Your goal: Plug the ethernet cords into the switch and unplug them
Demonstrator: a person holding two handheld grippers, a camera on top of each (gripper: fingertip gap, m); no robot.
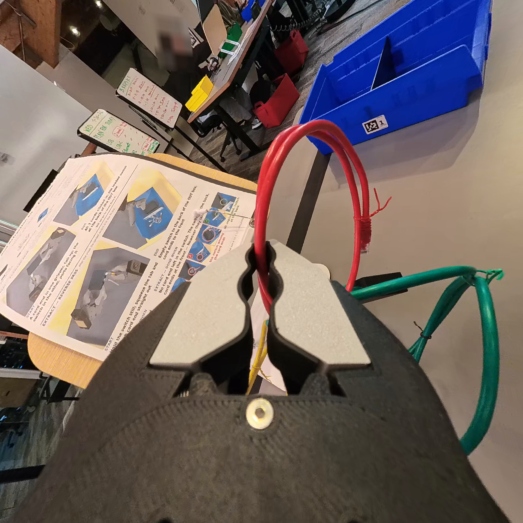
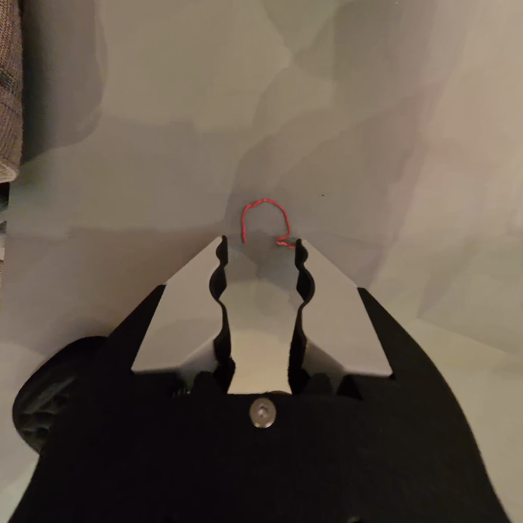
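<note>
My left gripper (image 1: 261,249) is pinched tight on the red cord (image 1: 312,127). The cord is a coiled loop, two strands side by side, and it sticks up past the gripper tips. A red twist tie (image 1: 365,223) wraps the strands on the right side, w/ the red plug end (image 1: 365,243) hanging just under it.

A green cord (image 1: 484,339) loops to the right of the gripper, down on the white table (image 1: 424,212). It has its own green tie at the top. A bit of yellow cord (image 1: 259,356) shows low between the fingers, behind them.

A blue bin (image 1: 410,93) w/ a divider sits farther back on the table, a small square marker tag on its front. To the left is a printed sheet w/ photos (image 1: 113,240) on a wood board. Past that I see two whiteboards (image 1: 133,116) and desks in the room.

My right gripper (image 2: 261,240) is spread wide, holding nothing. A loose red twist tie (image 2: 264,216) lies on the table just past its tips, bent like an arch. One end is right by the right fingertip; can't tell if it touches. I can't see the switch in either view.
</note>
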